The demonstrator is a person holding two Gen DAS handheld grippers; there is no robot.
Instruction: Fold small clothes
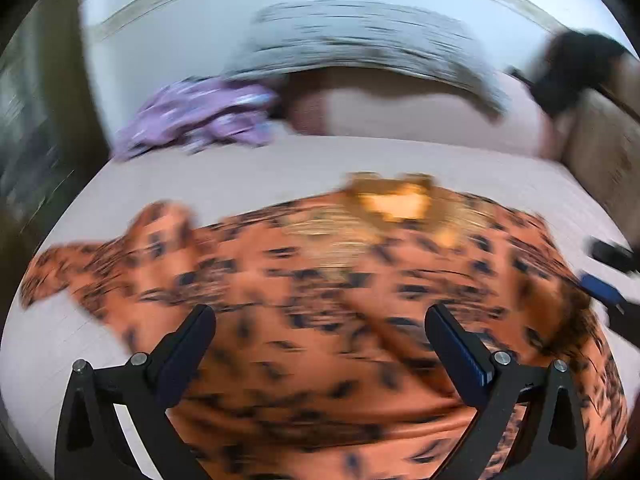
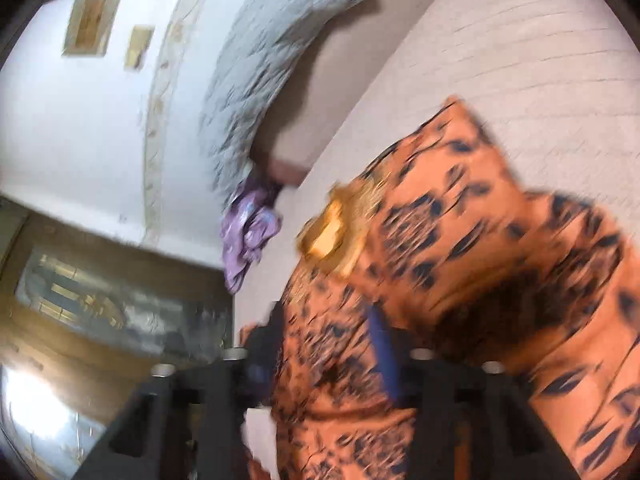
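Two views: both blurred, so fine detail cannot be read.
Orange garment: soft thin cloth with dark dashes and a gold patch at the neckline, spread across the pale bed; one sleeve reaches out to the left in the left wrist view.
Left hand-held gripper: released, its two black fingers spread wide above the garment, nothing between them.
Right hand-held gripper: clenched on a raised fold of the orange garment, the cloth bunched between a black finger and a blue-padded one.
Only in the left view: the whole spread of the garment, and the right hand-held gripper at the garment's right edge, seen as black and blue parts.
Only in the right view: two framed pictures on the white wall, a dark wooden cabinet with a glossy front, and the lifted, folded-over part of the garment.
Purple cloth: crumpled heap near the far side of the bed.
Grey pillow: quilted, leaning at the wall behind the purple cloth.
Bed surface: pale pink, faintly ribbed with straight lines.
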